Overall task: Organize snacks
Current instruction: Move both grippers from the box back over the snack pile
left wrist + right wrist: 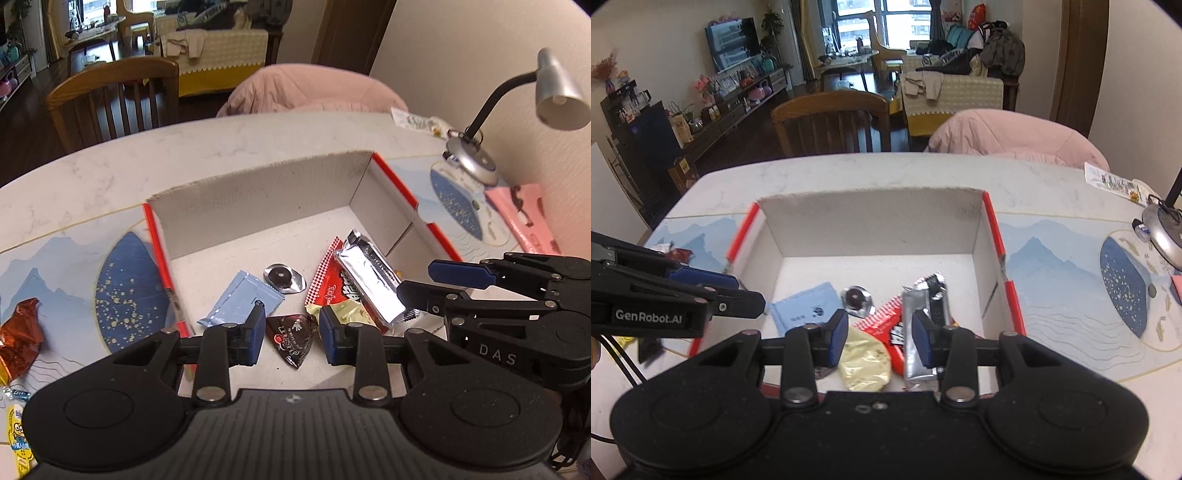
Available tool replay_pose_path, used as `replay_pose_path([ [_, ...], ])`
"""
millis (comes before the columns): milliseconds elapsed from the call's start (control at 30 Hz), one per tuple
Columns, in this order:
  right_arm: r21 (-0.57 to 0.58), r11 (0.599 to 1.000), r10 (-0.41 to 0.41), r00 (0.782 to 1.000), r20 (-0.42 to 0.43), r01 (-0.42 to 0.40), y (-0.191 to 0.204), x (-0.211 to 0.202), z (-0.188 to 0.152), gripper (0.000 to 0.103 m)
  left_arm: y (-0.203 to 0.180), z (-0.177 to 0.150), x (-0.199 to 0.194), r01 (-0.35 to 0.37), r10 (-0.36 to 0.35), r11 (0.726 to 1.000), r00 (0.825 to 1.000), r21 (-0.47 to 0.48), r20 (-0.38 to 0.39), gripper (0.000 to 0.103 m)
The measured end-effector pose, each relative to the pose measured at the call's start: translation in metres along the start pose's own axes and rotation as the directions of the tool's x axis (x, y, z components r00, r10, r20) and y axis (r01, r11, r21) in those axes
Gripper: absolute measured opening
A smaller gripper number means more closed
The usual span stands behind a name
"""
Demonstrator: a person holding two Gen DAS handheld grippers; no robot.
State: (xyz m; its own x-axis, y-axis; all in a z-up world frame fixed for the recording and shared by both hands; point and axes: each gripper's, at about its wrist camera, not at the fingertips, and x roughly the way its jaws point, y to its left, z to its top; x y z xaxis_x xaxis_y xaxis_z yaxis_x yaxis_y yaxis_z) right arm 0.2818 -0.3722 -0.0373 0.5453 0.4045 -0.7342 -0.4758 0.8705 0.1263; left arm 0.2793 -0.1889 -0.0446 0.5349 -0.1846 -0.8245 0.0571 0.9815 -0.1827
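- Your left gripper (291,334) hangs over the cardboard box (258,199); jaws slightly apart, nothing between the pads. The dark triangular packet (293,338) lies on the box floor below the gap.
- Your right gripper (879,338) also has a gap between its jaws and grips nothing; its frame cuts off the near ends of the silver bar wrapper (919,332) and the pale yellow wrapper (864,363).
- In the box: light blue sachet (242,299), round foil piece (284,278), red checkered packet (328,284), lying loose and partly overlapping.
- The brown wrapper (18,336) lies outside the box at the left, cut by the frame edge.
- Print on all packets is unreadable.
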Motion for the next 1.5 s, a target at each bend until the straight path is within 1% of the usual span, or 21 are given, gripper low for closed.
replay_pose_path([
  [300,-0.03,0.999,0.034,0.997,0.062,-0.032,0.042,-0.025,0.005,0.038,0.028,-0.019,-0.055,0.025,-0.025,1.0,0.995,0.003,0.093,0.031],
  [333,-0.03,0.999,0.037,0.997,0.068,-0.035,0.046,-0.027,0.005,0.038,0.033,-0.021,-0.062,0.027,-0.027,1.0,0.994,0.0,0.103,0.033],
  [367,-0.031,0.999,0.041,0.996,0.073,-0.038,0.051,-0.028,0.006,0.039,0.037,-0.023,-0.067,0.028,-0.027,1.0,0.993,-0.003,0.113,0.038],
  [400,-0.034,0.999,0.042,0.996,0.078,-0.04,0.056,-0.03,0.006,0.039,0.042,-0.026,-0.074,0.028,-0.027,1.0,0.991,-0.009,0.128,0.05],
  [433,-0.037,0.998,0.044,0.996,0.082,-0.041,0.062,-0.031,0.007,0.039,0.048,-0.029,-0.081,0.026,-0.023,1.0,0.988,-0.017,0.15,0.058],
  [467,-0.039,0.998,0.048,0.995,0.085,-0.045,0.067,-0.032,0.007,0.039,0.054,-0.033,-0.088,0.025,-0.021,0.999,0.985,-0.022,0.171,0.059],
  [667,-0.06,0.996,0.069,0.992,0.101,-0.064,0.102,-0.033,0.009,0.041,0.092,-0.05,-0.116,0.016,-0.004,0.998,0.979,-0.057,0.206,0.059],
  [733,-0.066,0.995,0.076,0.992,0.102,-0.069,0.114,-0.032,0.008,0.043,0.108,-0.058,-0.123,0.009,0.008,0.997,0.977,-0.079,0.213,0.062],
  [833,-0.072,0.993,0.096,0.99,0.098,-0.089,0.131,-0.029,0.007,0.045,0.131,-0.07,-0.135,-0.007,0.032,0.994,0.974,-0.108,0.224,0.063],
  [900,-0.072,0.992,0.106,0.99,0.094,-0.099,0.142,-0.026,0.006,0.047,0.148,-0.079,-0.142,-0.025,0.053,0.992,0.972,-0.123,0.229,0.064],
  [1000,-0.082,0.99,0.124,0.988,0.089,-0.117,0.158,-0.021,0.005,0.051,0.173,-0.094,-0.153,-0.046,0.08,0.988,0.969,-0.148,0.233,0.069],
  [1067,-0.089,0.988,0.132,0.988,0.086,-0.124,0.17,-0.017,0.002,0.056,0.19,-0.103,-0.159,-0.063,0.101,0.984,0.967,-0.164,0.234,0.069],
  [1233,-0.103,0.983,0.155,0.986,0.061,-0.149,0.201,-0.007,-0.002,0.057,0.228,-0.129,-0.172,-0.112,0.158,0.974,0.959,-0.196,0.235,0.069],
  [1300,-0.104,0.982,0.163,0.986,0.046,-0.157,0.211,-0.002,-0.004,0.061,0.241,-0.138,-0.173,-0.124,0.173,0.969,0.958,-0.214,0.227,0.07],
  [1333,-0.105,0.981,0.167,0.985,0.041,-0.162,0.218,-0.001,-0.006,0.07,0.248,-0.143,-0.173,-0.124,0.175,0.966,0.959,-0.225,0.222,0.073],
  [1367,-0.107,0.981,0.17,0.985,0.041,-0.165,0.223,0.0,-0.007,0.085,0.253,-0.146,-0.172,-0.125,0.177,0.964,0.96,-0.235,0.218,0.074],
  [1400,-0.109,0.98,0.173,0.984,0.047,-0.167,0.228,0.0,-0.008,0.088,0.258,-0.151,-0.171,-0.126,0.18,0.961,0.96,-0.247,0.213,0.075],
  [1500,-0.132,0.974,0.191,0.981,0.039,-0.184,0.242,0.006,-0.012,0.089,0.273,-0.162,-0.163,-0.116,0.17,0.957,0.967,-0.266,0.19,0.075],
])
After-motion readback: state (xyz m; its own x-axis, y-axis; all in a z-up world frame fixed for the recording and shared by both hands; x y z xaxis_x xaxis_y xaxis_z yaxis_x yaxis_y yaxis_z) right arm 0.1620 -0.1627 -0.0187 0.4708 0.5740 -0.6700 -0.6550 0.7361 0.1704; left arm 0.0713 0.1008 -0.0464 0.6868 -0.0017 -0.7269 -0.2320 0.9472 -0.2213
